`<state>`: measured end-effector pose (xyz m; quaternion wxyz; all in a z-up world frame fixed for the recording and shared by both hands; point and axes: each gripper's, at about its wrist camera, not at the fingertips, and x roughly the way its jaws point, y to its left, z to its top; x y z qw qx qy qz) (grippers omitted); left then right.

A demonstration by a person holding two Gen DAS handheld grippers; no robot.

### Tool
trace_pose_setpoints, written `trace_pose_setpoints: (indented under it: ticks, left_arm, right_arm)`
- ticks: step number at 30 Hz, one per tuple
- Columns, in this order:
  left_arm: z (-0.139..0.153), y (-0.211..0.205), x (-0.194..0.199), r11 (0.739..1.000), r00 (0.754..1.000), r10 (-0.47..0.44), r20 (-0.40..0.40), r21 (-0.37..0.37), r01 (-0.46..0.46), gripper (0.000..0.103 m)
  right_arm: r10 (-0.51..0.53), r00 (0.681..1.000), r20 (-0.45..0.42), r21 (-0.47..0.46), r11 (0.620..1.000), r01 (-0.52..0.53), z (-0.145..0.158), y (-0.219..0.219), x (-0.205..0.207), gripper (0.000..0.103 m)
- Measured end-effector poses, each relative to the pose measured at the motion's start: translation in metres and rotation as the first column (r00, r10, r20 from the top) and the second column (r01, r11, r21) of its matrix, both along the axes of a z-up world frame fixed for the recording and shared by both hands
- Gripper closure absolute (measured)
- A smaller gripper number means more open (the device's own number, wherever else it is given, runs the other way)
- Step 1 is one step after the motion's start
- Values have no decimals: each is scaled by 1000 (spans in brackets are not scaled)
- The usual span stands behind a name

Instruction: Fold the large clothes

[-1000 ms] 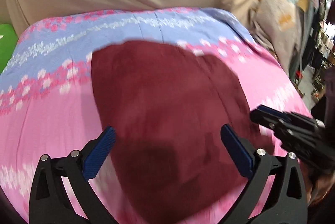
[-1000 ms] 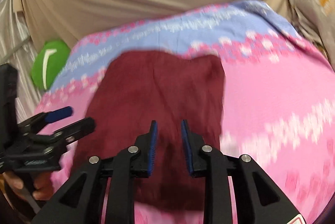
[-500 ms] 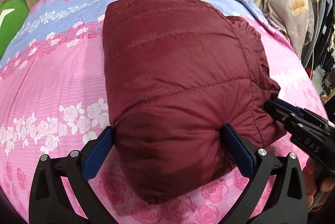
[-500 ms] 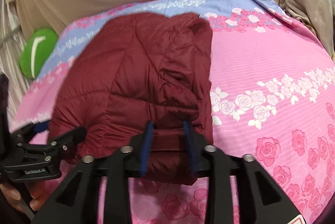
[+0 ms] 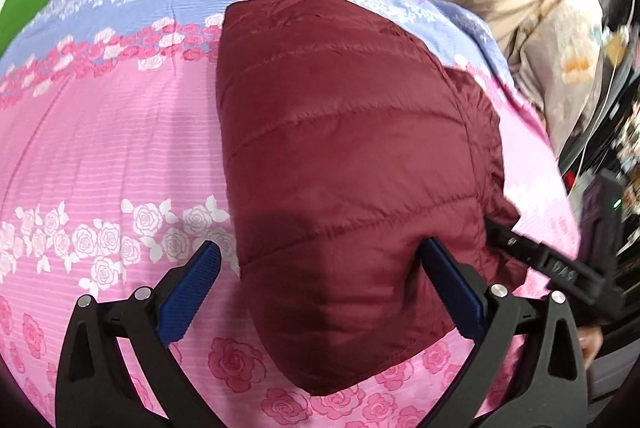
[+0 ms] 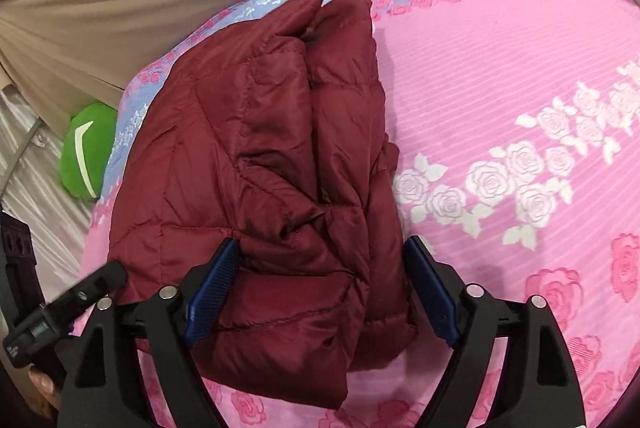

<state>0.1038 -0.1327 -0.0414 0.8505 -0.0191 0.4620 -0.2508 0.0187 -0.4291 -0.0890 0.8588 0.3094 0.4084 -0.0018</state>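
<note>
Left wrist view alone showed cluttered shelves (image 5: 624, 132) past the bed's edge; the right wrist view alone showed a green cushion (image 6: 90, 152) beside the bedspread (image 6: 500, 76). No container appeared. A folded maroon puffer jacket (image 5: 340, 156) lay on the pink floral bedspread. Angled downward, the left gripper (image 5: 320, 288) stood with jaws wide apart, its right pad against the jacket's edge. Likewise tilted down, the right gripper (image 6: 320, 288) was opening, the jacket's near end between its pads, unclamped.
</note>
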Motion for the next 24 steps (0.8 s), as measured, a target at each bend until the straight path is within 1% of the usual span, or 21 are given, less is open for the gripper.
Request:
trace_pose_setpoints:
  ticks: [1,3,5,7,9,13,19,20,21,22,23,24]
  left_arm:
    - [1,6,5,999,1000,0,-20,-34,0,5]
    - [-2,12,12,997,998,-2,-55,-77,-2,5]
    - [-11,19,25,992,993,-3,-117,-127,-12,5]
    - [-19,21,33,985,986,-23,-163,-172,-6,5]
    - [-23,21,39,978,982,-51,-184,-209,11,5]
    - [-29,12,47,969,974,-101,-202,-243,50,5]
    - [-36,4,62,957,962,-124,-245,-286,50,5]
    - [-35,4,64,957,961,-129,-244,-286,56,5]
    - [-33,2,64,956,962,-136,-235,-285,65,5]
    - [-31,1,65,958,965,-137,-224,-278,71,7]
    - [-27,-1,65,963,970,-135,-203,-258,80,12]
    - [-22,-2,66,966,974,-137,-182,-244,91,18]
  right_arm:
    - [2,1000,1,10,1000,-2,-1,-1,0,19]
    - [4,1000,5,28,1000,-4,-1,-1,2,17]
    - [12,1000,7,26,1000,-12,-1,-4,4,17]
    - [17,1000,10,31,999,-18,-1,-4,6,16]
    - [22,1000,10,41,999,-22,-1,-3,8,16]
    - [38,999,14,73,997,-39,-1,-6,18,16]
    - [61,998,24,105,992,-64,0,-7,31,16]
    - [65,998,25,108,992,-67,0,-7,34,18]
    - [73,997,27,113,991,-76,1,-7,36,27]
    - [85,996,31,126,988,-88,-1,-8,38,31]
    - [94,995,35,137,986,-98,-1,-7,40,42]
    - [101,994,43,129,986,-106,1,-6,40,55]
